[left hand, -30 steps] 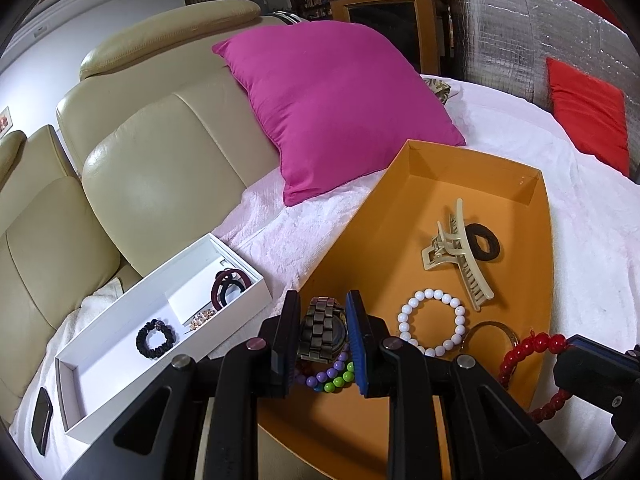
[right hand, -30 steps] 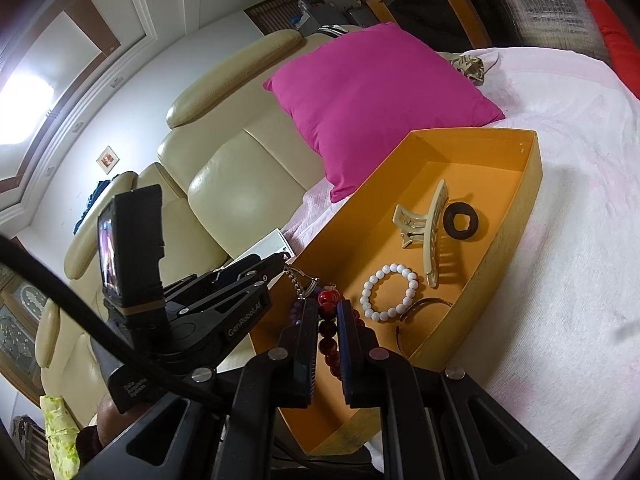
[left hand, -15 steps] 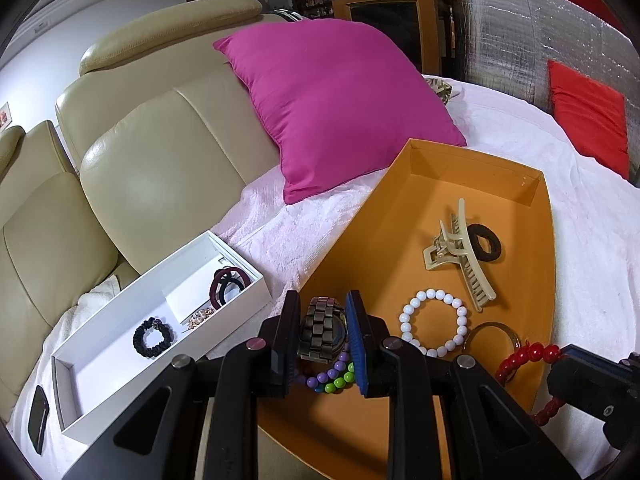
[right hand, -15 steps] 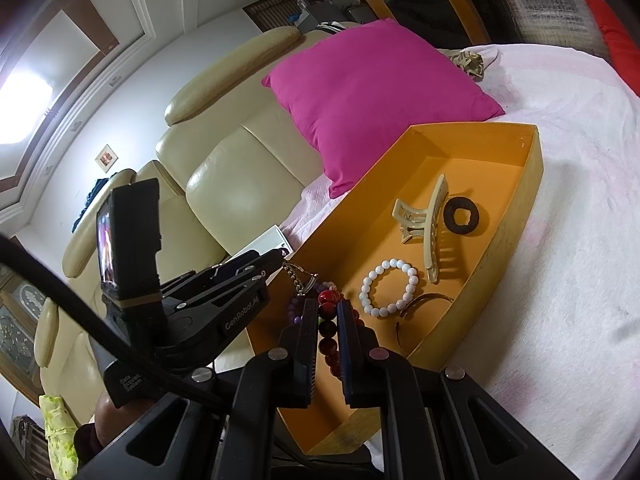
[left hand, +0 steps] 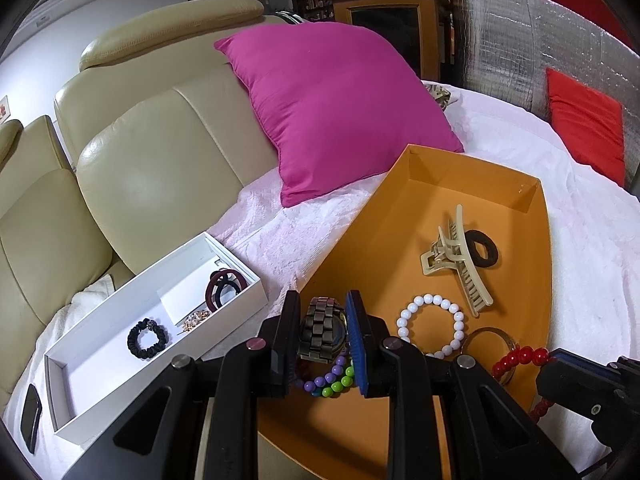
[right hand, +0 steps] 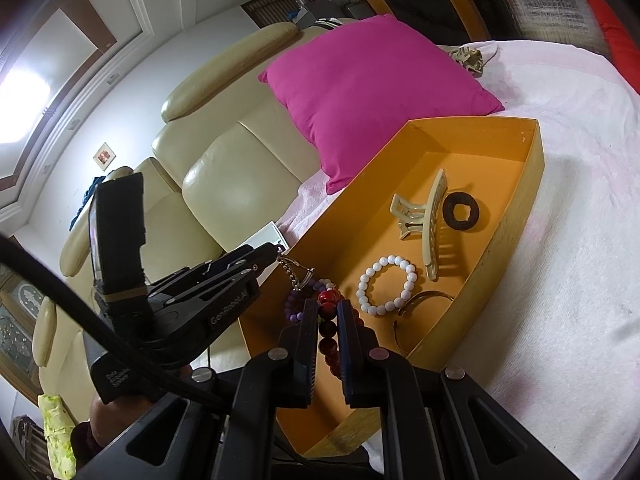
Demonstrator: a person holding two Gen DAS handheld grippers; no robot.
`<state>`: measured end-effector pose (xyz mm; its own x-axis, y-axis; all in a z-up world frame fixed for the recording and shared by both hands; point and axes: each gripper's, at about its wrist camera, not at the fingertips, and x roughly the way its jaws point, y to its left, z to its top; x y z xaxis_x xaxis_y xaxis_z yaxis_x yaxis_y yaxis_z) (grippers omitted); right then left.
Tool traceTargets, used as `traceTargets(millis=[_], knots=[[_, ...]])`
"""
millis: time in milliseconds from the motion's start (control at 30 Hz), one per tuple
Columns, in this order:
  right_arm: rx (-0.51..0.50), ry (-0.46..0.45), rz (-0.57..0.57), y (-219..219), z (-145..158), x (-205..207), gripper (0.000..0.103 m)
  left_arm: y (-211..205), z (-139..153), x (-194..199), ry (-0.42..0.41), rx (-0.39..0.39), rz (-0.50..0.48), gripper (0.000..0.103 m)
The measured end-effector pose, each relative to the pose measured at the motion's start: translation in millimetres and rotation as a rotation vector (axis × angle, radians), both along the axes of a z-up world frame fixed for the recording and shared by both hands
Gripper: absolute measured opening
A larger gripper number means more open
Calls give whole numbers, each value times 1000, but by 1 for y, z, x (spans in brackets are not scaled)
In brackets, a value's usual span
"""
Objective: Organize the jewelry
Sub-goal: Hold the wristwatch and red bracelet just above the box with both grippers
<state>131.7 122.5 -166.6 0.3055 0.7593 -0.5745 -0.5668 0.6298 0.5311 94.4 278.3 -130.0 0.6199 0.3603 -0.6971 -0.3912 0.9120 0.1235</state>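
Note:
My left gripper (left hand: pixel 322 312) is shut on a dark metal watch (left hand: pixel 322 332), held just above the near-left corner of the orange tray (left hand: pixel 376 240). My right gripper (right hand: pixel 327 308) is shut on a red bead bracelet (right hand: pixel 326 322), over the same near end of the tray; that bracelet (left hand: pixel 520 358) also shows at the lower right of the left wrist view. In the tray lie a purple and green bead bracelet (left hand: pixel 328 384), a white bead bracelet (left hand: pixel 430 326), a thin bangle (left hand: pixel 486 336), a beige claw clip (left hand: pixel 456 260) and a black hair tie (left hand: pixel 482 249).
A white box (left hand: pixel 100 364) left of the tray holds a black scrunchie (left hand: pixel 146 338), dark hair ties (left hand: pixel 224 288) and a small sparkly piece (left hand: pixel 196 317). A pink cushion (left hand: pixel 332 108) leans on the cream sofa (left hand: pixel 160 168). A dark phone (left hand: pixel 30 418) lies at the far left. A red cushion (left hand: pixel 584 132) sits at the back right.

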Motion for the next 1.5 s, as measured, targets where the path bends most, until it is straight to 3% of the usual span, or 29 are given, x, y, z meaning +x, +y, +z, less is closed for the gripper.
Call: traceTargets(millis=[1500], knots=[[-19,28,22,12,-11,1,11,11,-19,5,38,-44,30,24]])
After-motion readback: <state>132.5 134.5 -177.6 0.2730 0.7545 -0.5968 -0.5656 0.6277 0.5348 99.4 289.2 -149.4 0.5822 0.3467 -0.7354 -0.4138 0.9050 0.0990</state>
